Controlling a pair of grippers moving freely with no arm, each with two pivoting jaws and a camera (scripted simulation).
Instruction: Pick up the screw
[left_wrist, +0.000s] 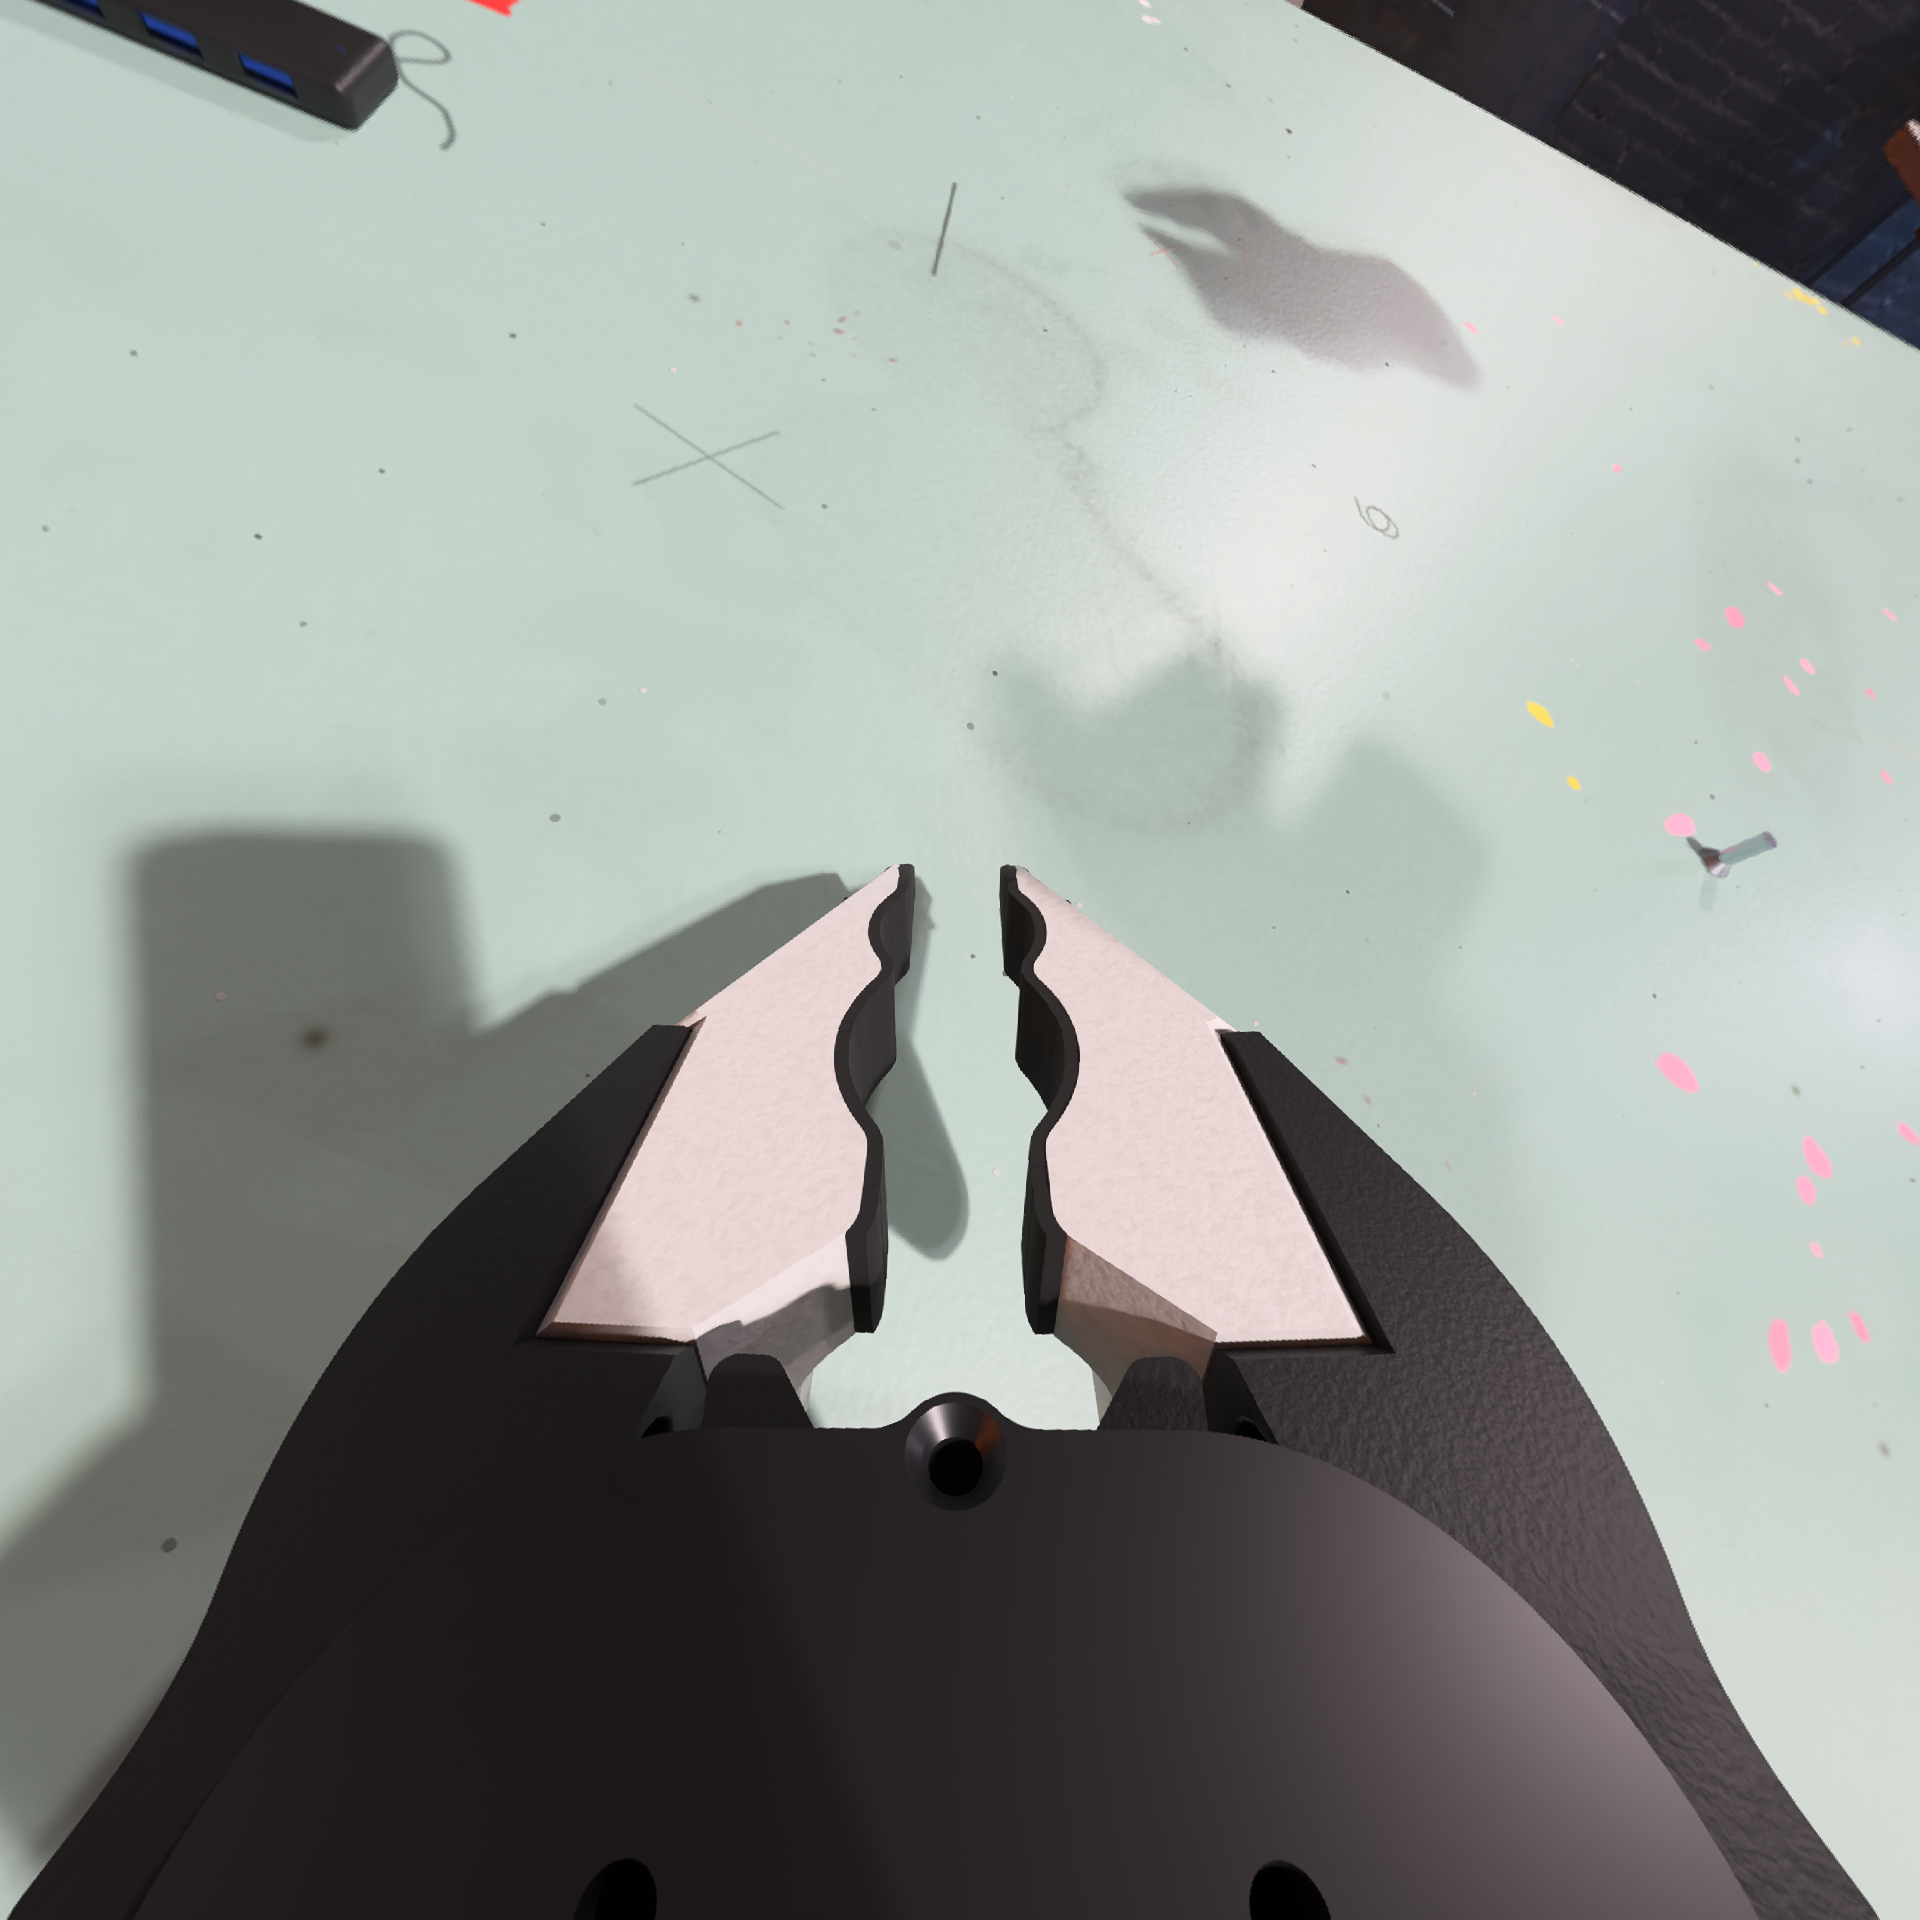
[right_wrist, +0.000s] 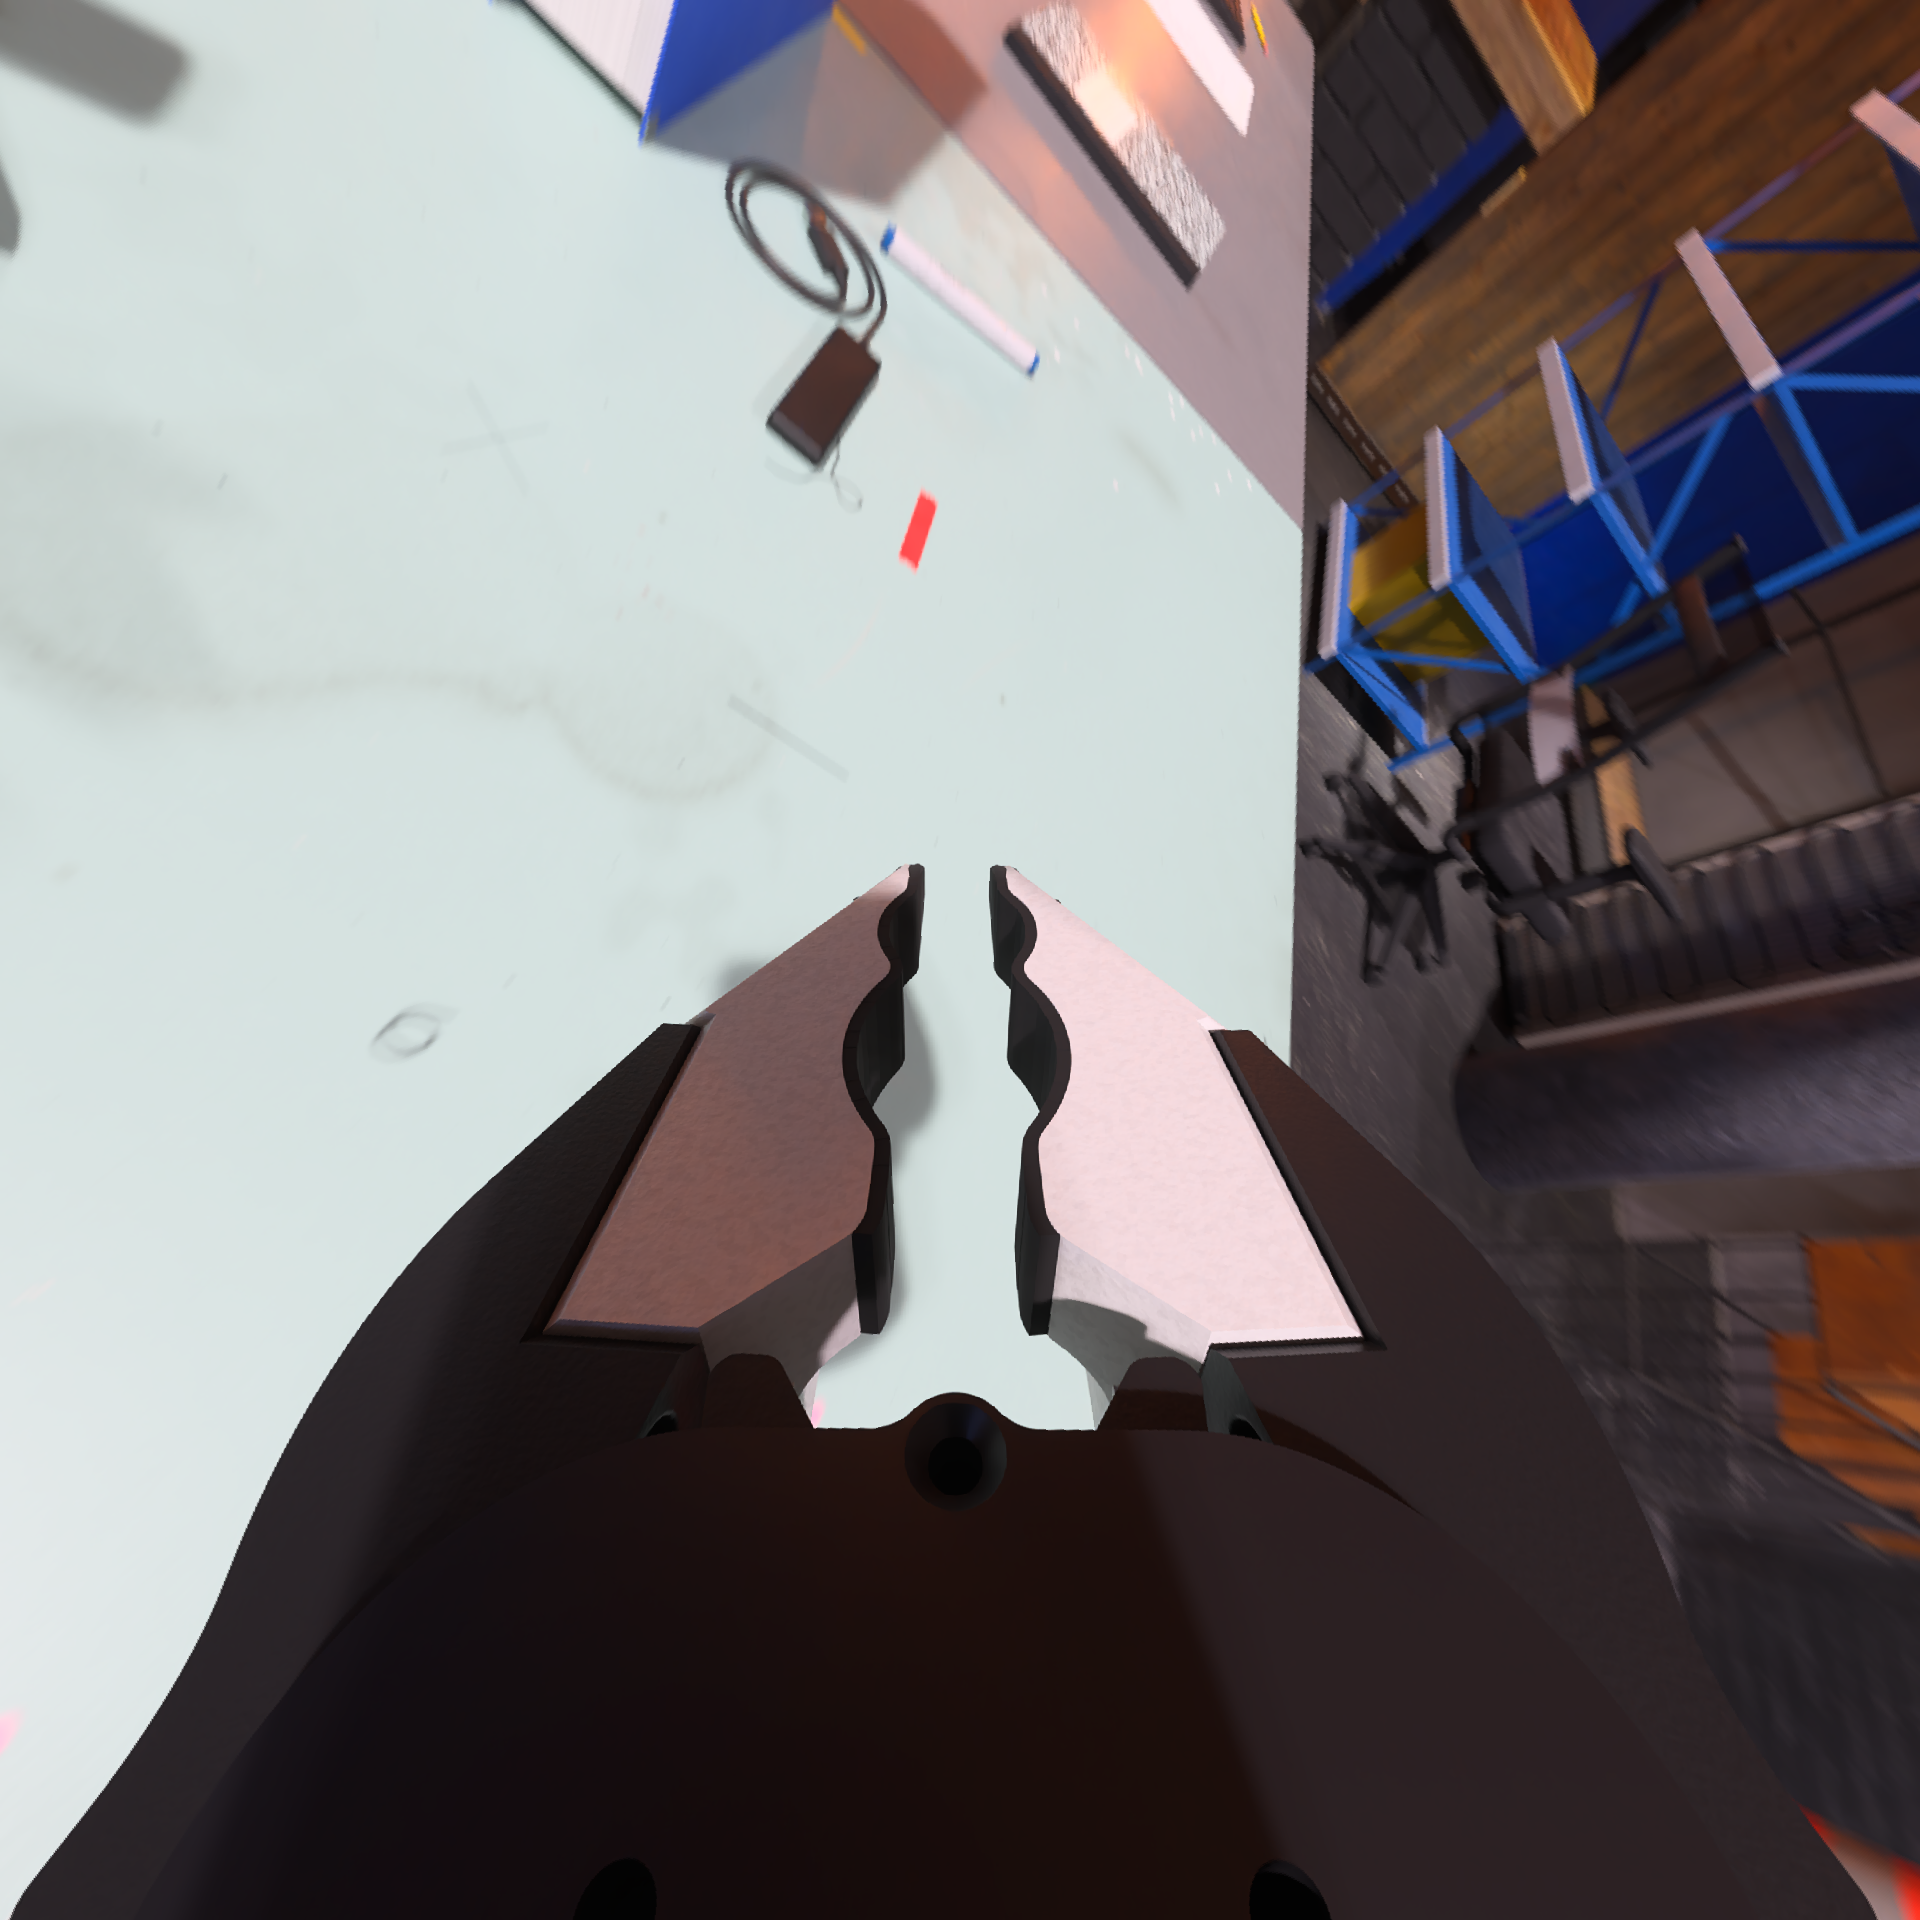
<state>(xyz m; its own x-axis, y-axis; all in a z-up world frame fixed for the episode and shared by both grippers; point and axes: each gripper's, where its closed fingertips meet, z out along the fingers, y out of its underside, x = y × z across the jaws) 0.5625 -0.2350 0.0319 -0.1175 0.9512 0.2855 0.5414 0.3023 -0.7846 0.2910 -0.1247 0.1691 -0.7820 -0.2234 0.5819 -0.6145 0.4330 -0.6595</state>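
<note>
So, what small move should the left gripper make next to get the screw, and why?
Probably shift the left gripper sideways to its right. The screw lies flat on the green table far right of the fingertips, among pink paint spots, and nothing sits between the parted jaws. The right wrist view does not show the screw at all.

One screw (left_wrist: 1733, 852), one hub (left_wrist: 260, 57), one marker (right_wrist: 961, 301).

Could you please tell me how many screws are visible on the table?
1. The screw lies on the table at the far right of the left wrist view. The right wrist view shows none.
</note>
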